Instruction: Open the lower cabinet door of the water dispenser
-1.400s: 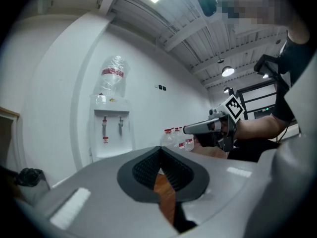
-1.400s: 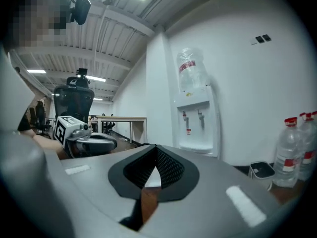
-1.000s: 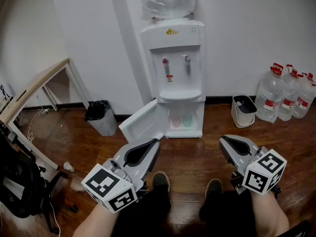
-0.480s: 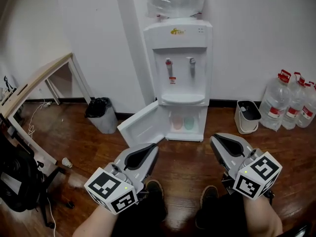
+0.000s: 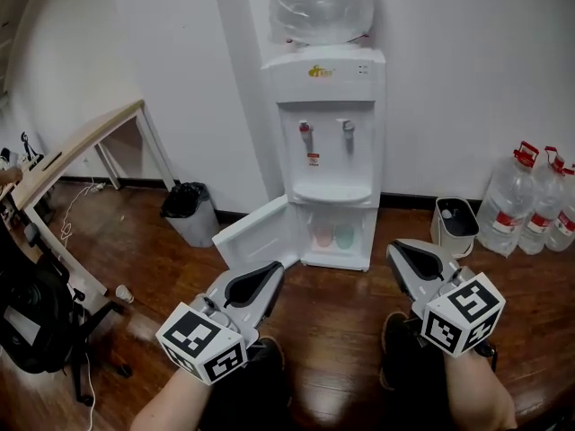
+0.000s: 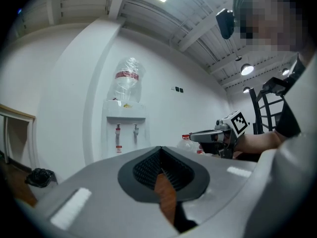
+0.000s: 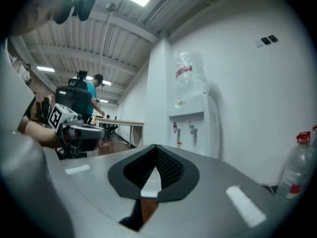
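Already the lower cabinet door point(image 5: 260, 236) of the water dispenser point(image 5: 328, 133) stands swung wide to the left on its hinge, its free edge out over the wooden floor point(image 5: 341, 303), so the task looks done. Inside the opened compartment sit two pale things, one pinkish and one greenish, probably cups point(image 5: 333, 235), though they are too small to be sure. A large bottle point(image 5: 321, 3) sits on top of the dispenser, and a black bin point(image 5: 189, 212) stands near the door's outer side.

Both tools are held low, well apart from the dispenser. The left gripper point(image 5: 272, 269) has its jaws pressed together with nothing between them, and the right gripper point(image 5: 402, 250) is likewise closed and empty.

The risk from here is the door itself. It juts into the walking space on the left gripper's side, so a careless forward swing or step could knock it, straining the hinge or slamming it shut and undoing the work.
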Motion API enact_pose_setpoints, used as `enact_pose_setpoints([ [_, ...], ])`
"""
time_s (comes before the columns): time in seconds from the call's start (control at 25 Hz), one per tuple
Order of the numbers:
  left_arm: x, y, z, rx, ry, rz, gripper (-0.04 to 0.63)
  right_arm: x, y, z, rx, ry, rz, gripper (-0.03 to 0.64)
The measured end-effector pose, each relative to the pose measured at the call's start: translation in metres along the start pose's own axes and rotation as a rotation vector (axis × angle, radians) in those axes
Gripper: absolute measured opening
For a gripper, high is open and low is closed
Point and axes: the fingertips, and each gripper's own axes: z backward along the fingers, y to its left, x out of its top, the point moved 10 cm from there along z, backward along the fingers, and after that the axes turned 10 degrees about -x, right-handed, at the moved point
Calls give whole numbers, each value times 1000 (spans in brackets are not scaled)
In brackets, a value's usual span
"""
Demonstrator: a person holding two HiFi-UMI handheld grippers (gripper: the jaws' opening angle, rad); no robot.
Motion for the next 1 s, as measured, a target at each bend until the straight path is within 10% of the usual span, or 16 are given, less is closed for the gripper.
enact_pose_setpoints([
  [0.76, -30, 57, -73, 141, -8, 68, 2, -24, -74, -101, 147, 2, 10, 2],
  [1.0, -54, 78, -94, 146, 127, -7, 1, -39, -94, -142, 152, 21, -2, 2],
])
